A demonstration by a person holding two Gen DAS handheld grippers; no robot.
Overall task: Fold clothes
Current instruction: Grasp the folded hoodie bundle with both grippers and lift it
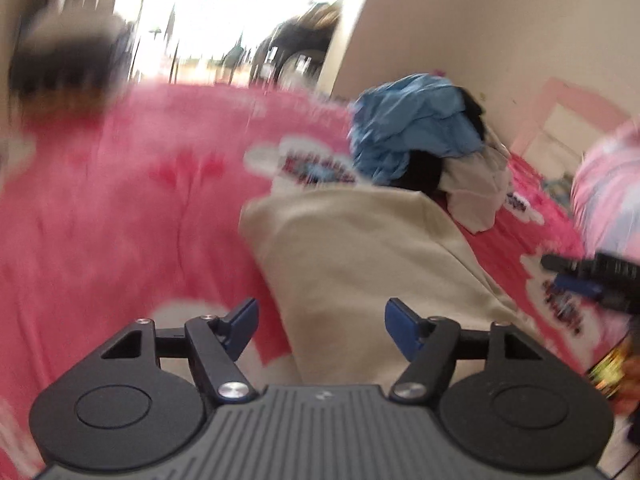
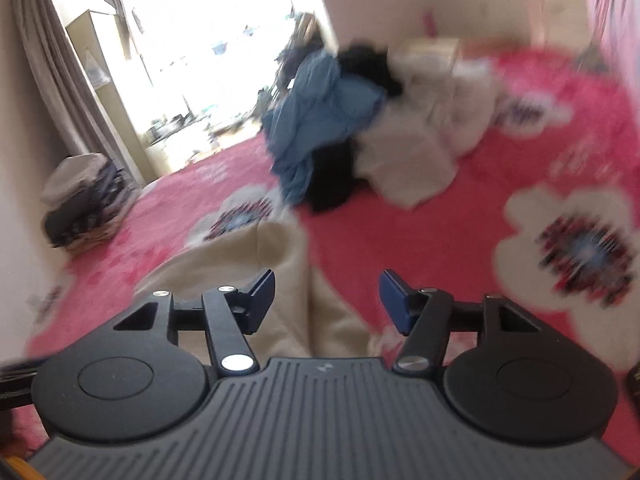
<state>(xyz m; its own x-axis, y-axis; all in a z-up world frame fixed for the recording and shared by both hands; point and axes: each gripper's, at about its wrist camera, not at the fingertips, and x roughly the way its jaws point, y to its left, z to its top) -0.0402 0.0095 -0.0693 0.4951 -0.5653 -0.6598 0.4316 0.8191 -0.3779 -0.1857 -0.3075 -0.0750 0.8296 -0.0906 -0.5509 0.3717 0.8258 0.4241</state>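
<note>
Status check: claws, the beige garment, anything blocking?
Both claws, left and right, open, nothing gripped. Beige garment flat on pink bedspread, under both. Clothes pile behind it, clear of the work.

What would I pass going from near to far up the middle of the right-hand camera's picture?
The open black tongs with blue pads → the beige garment lying flat → bare pink flowered bedspread → the heap of blue, black and white clothes → the bright window.
</note>
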